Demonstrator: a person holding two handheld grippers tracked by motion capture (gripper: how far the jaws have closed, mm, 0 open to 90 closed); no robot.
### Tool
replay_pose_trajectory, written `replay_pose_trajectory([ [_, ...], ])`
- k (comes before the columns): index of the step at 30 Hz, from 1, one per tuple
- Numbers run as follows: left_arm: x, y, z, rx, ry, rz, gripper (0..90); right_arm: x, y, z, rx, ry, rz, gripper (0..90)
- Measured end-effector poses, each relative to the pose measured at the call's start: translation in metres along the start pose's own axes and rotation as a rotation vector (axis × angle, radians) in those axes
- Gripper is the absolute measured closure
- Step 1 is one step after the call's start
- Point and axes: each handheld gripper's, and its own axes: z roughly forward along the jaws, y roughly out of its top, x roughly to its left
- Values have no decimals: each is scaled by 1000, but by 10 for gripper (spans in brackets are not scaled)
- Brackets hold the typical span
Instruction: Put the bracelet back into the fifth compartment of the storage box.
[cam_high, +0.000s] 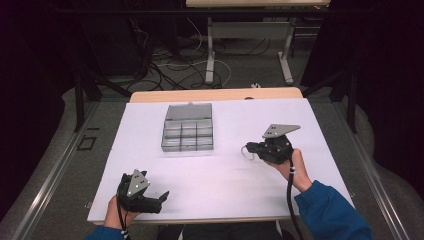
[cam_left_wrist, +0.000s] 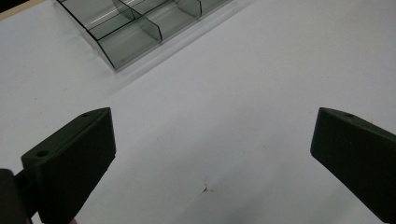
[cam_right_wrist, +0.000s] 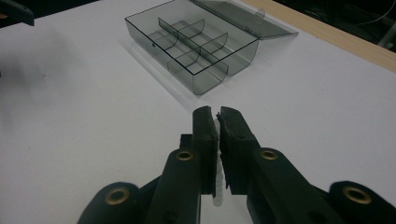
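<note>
A smoky clear compartment box (cam_high: 187, 147) lies open on the white table sheet (cam_high: 225, 175), its lid (cam_high: 188, 111) folded back on the far side. My right gripper (cam_high: 249, 148) hovers right of the box, shut on a thin white looped piece (cam_high: 245, 154). In the right gripper view the white piece (cam_right_wrist: 217, 191) is pinched between the closed jaws of the right gripper (cam_right_wrist: 218, 114), with the box (cam_right_wrist: 233, 58) ahead. My left gripper (cam_high: 161, 200) rests near the front left edge, open and holding nothing. The left gripper view has its jaws spread wide (cam_left_wrist: 215, 135) over bare sheet, the box's corner (cam_left_wrist: 133, 46) at upper left.
The wooden table edge (cam_high: 215, 94) runs behind the sheet. Beyond it lie floor cables (cam_high: 170, 70) and another table's legs (cam_high: 210, 50). Bare sheet stretches between the two grippers and in front of the box.
</note>
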Motion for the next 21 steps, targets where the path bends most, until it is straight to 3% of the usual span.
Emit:
replay_pose_trajectory([
  [21,0,0,-1,-2,5,-8,1,9,15,18,-5,24,-27,857],
])
